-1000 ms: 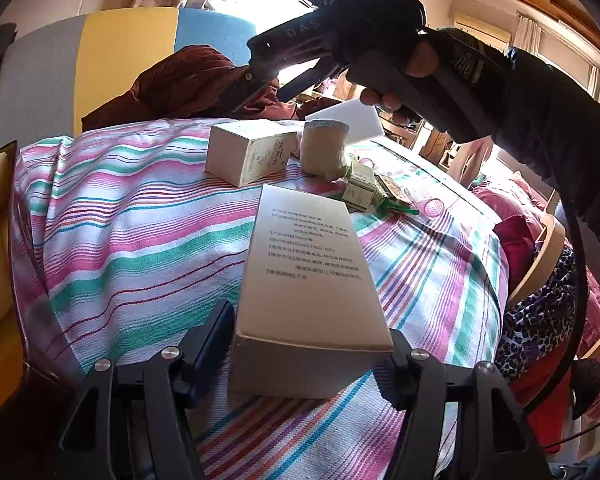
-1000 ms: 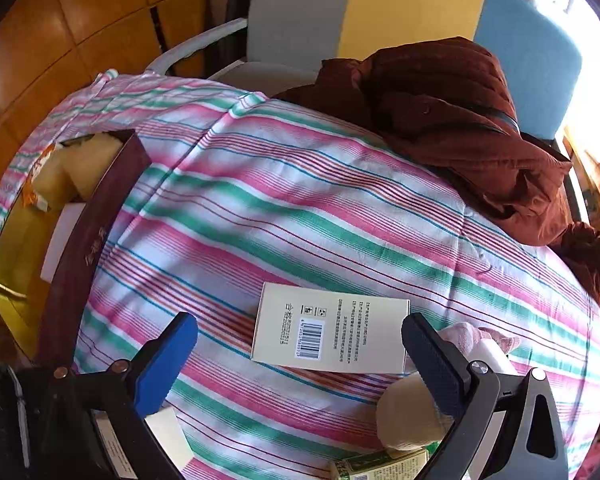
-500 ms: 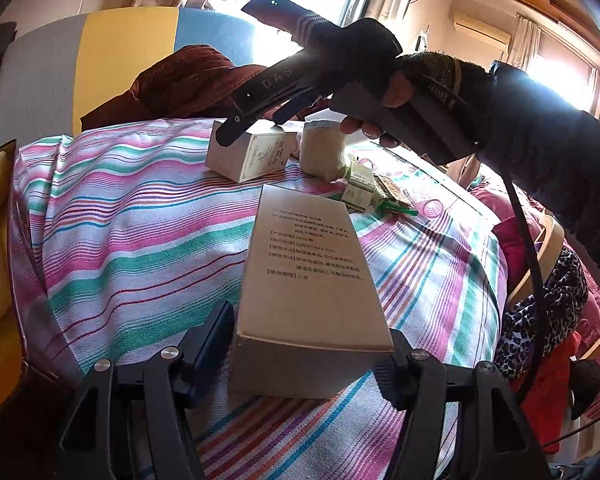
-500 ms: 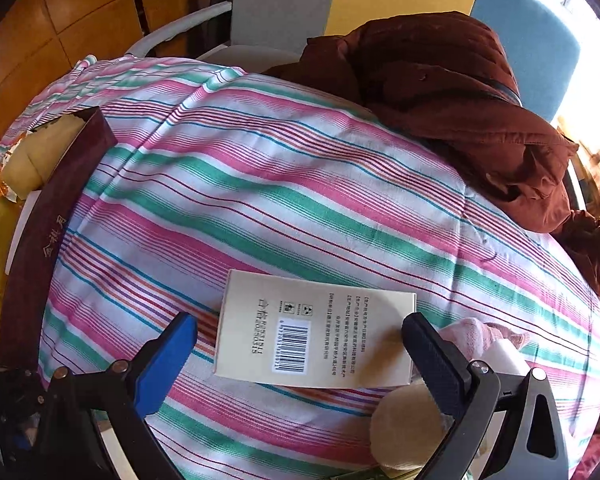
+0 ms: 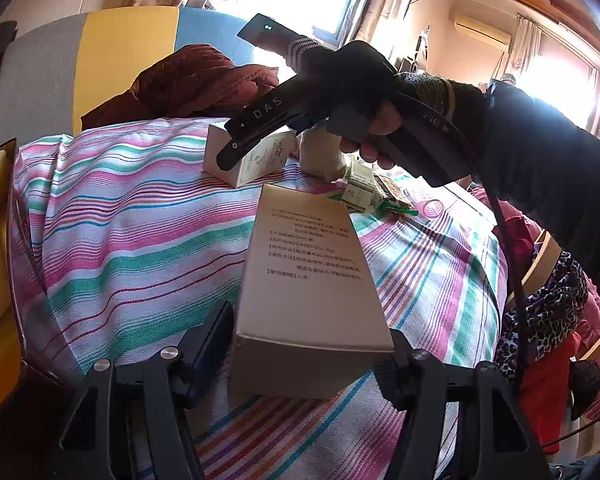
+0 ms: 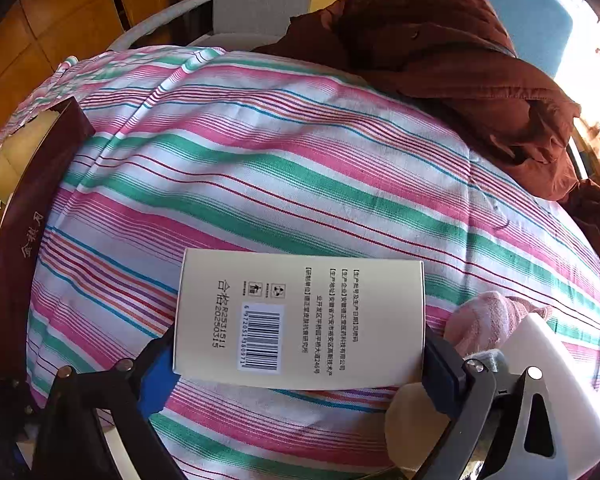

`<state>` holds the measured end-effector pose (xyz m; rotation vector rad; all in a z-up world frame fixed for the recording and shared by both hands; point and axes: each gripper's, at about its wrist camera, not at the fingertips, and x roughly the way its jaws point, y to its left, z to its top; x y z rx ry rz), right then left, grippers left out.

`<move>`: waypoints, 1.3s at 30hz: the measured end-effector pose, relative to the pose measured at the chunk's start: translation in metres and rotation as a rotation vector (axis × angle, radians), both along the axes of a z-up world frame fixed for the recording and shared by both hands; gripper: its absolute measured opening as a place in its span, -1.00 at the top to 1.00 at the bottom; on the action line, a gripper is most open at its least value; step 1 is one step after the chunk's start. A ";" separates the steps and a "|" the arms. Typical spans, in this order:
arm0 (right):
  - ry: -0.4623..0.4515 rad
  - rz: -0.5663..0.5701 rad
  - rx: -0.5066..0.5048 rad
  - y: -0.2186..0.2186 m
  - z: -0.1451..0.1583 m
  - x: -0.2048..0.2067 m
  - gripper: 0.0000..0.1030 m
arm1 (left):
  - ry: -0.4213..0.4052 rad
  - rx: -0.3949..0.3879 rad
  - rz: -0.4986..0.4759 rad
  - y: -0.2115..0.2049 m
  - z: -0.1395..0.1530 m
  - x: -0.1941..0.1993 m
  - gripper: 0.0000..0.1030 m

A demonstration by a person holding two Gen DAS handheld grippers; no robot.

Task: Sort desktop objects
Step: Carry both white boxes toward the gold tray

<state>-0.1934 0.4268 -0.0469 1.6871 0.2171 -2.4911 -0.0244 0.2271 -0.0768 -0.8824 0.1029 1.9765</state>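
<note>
Right gripper [image 6: 300, 364] clamps barcoded box [image 6: 300, 320]; left gripper [image 5: 304, 356] grips tall box [image 5: 308, 280], base hidden.

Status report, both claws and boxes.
Left claw shut on long beige box. Right claw straddling barcoded box, grip unconfirmed. Pink cloth beside right finger.

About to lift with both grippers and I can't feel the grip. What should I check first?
1. Right gripper pads on both ends of the barcode box: ok.
2. Left gripper closed on the long printed box: ok.
3. Barcode box already off the striped tablecloth: cannot tell.
4. Gap between the right gripper and the pink cloth beside it: cannot tell.
5. Bare tablecloth between the barcode box and the maroon box: ok.
</note>
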 end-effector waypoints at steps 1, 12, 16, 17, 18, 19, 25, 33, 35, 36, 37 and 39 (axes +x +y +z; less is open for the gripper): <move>0.015 0.001 0.001 -0.002 0.003 0.003 -0.93 | 0.001 0.001 0.003 0.000 0.000 0.000 -0.27; 0.215 -0.055 -0.086 -0.006 0.050 0.068 -0.93 | 0.019 -0.022 0.038 -0.005 0.010 0.007 -0.08; 0.307 -0.097 -0.146 -0.001 0.070 0.095 -0.94 | 0.046 -0.002 0.046 -0.012 0.027 0.018 -0.02; 0.326 -0.107 -0.157 0.000 0.073 0.101 -0.94 | 0.051 0.004 0.050 -0.015 0.031 0.020 0.00; 0.342 -0.115 -0.164 0.002 0.076 0.107 -0.94 | 0.054 0.009 0.055 -0.020 0.036 0.022 0.00; 0.356 -0.120 -0.168 0.003 0.078 0.111 -0.94 | 0.054 0.011 0.059 -0.023 0.040 0.023 0.00; 0.377 -0.158 -0.194 0.008 0.075 0.126 -0.94 | 0.073 0.012 0.098 -0.039 0.050 0.030 0.02; 0.424 -0.141 -0.254 -0.004 0.080 0.144 -0.94 | 0.159 0.110 0.248 -0.110 0.103 0.037 0.02; 0.437 -0.122 -0.274 -0.013 0.082 0.145 -0.94 | 0.185 0.113 0.332 -0.136 0.112 0.031 0.02; 0.441 -0.103 -0.283 -0.021 0.082 0.144 -0.94 | 0.189 0.107 0.376 -0.150 0.112 0.026 0.02; 0.444 -0.080 -0.290 -0.029 0.083 0.143 -0.94 | 0.193 0.101 0.419 -0.164 0.113 0.021 0.02; 0.445 -0.026 -0.302 -0.049 0.083 0.141 -0.94 | 0.203 0.075 0.503 -0.191 0.112 0.012 0.02</move>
